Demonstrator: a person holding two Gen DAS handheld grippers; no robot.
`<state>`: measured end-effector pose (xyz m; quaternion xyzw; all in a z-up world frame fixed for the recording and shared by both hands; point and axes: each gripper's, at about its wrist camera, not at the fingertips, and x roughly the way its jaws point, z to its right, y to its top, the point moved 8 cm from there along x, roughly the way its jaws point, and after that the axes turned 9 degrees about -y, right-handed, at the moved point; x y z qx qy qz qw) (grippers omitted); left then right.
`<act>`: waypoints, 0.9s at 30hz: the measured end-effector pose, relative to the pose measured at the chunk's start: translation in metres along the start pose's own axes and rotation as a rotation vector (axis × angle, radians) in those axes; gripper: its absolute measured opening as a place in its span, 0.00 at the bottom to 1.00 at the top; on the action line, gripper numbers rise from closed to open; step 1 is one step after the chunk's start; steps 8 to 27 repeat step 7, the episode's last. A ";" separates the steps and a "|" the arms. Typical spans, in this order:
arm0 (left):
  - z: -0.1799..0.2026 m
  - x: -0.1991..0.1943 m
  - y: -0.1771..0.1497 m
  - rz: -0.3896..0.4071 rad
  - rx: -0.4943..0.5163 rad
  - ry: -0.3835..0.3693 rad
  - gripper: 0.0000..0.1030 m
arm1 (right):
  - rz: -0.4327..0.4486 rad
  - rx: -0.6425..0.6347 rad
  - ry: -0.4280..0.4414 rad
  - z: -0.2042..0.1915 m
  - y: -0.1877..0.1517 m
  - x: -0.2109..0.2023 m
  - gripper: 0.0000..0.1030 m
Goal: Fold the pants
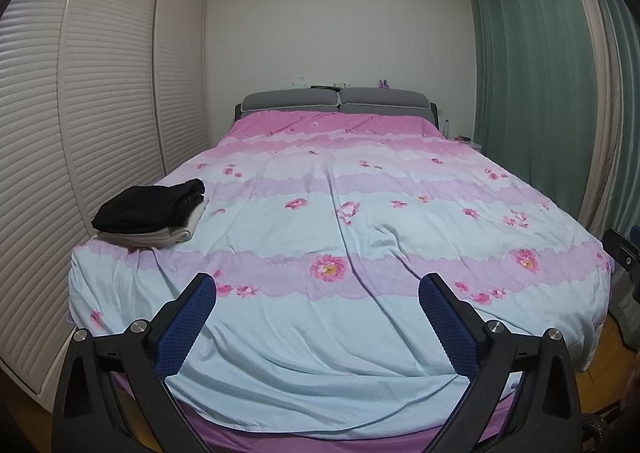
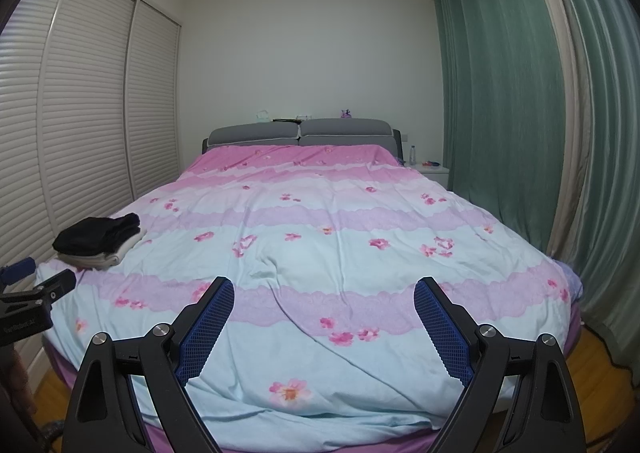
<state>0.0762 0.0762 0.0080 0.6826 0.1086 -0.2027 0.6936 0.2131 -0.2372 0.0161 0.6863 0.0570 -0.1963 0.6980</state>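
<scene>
Both blue-padded black grippers, left (image 1: 317, 289) and right (image 2: 324, 293), hover spread wide and empty over the floral quilt (image 1: 360, 333); folded black pants (image 1: 150, 203) lie far-left atop beige cloth (image 1: 176, 233), nearer the left gripper.

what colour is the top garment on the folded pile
Black garment, lying on a beige one; clearest in the left wrist view.

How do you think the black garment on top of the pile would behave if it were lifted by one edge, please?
The black garment looks soft and loosely folded, so it would probably droop and unfold. It seems light. Resting on the beige garment, it might drag that along slightly.
</scene>
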 end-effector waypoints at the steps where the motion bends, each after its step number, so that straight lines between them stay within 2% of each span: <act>1: 0.001 0.000 0.000 0.000 0.001 -0.001 1.00 | -0.002 -0.001 0.001 -0.001 0.001 0.000 0.90; 27: 0.005 0.003 0.001 0.002 0.009 -0.017 1.00 | -0.005 0.000 0.002 -0.002 0.003 0.001 0.90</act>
